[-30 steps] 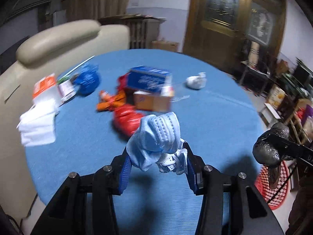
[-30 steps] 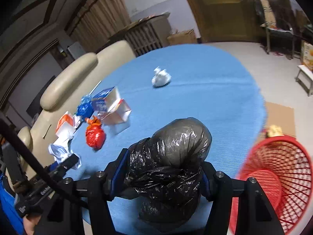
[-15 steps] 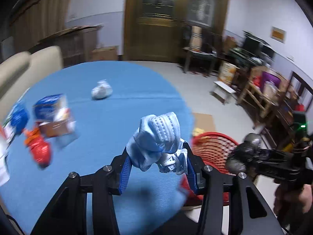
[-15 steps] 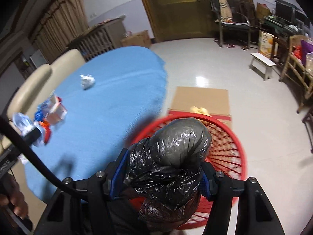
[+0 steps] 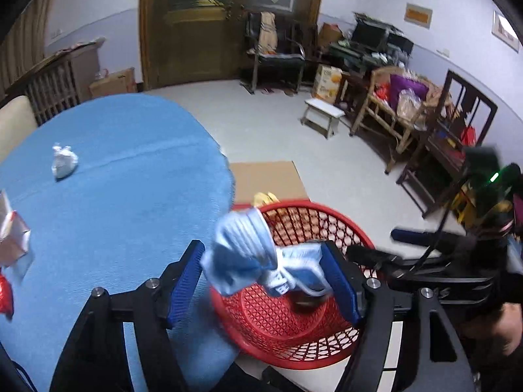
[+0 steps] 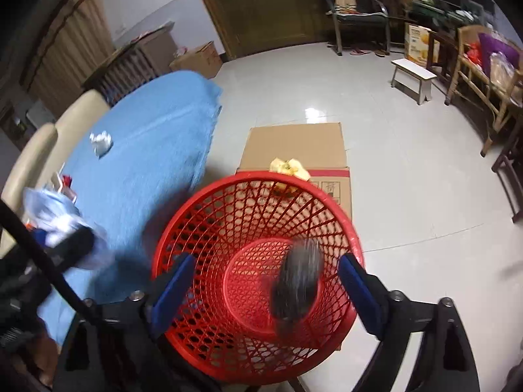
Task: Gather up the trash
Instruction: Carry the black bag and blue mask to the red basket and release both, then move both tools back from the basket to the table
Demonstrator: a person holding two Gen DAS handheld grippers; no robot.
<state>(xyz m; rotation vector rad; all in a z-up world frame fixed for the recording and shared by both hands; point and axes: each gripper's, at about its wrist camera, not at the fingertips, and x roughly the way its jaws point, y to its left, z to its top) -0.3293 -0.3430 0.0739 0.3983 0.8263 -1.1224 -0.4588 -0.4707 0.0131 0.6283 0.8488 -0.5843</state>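
A red mesh basket point(image 6: 196, 215) stands on the floor beside the blue-covered table point(image 6: 147, 163). My right gripper point(image 6: 266, 261) hangs over it, its jaws opening wide with nothing between the pads. The black plastic bag point(image 6: 297, 287) shows blurred inside the basket below them. My left gripper point(image 5: 261, 251) is above the basket's near rim point(image 5: 346, 225), and its jaws are opening too. A crumpled light blue face mask point(image 5: 242, 251) sits loosely between its blue pads point(image 5: 186, 277), with a strap trailing toward the right pad. In the right wrist view the mask point(image 6: 52, 212) appears at the left.
A crumpled white paper point(image 5: 63, 163) lies on the table, with a silver carton point(image 5: 11, 235) and a red wrapper point(image 5: 5, 294) at the left edge. Flat cardboard point(image 6: 294, 143) with yellow scraps point(image 6: 289, 166) lies behind the basket. A white stool point(image 5: 322, 116) and wooden chairs point(image 5: 392, 114) stand farther right.
Both grippers swung from over the table to over the red basket. The right jaws opened and the black bag dropped into the basket. The left jaws widened and the mask came loose.
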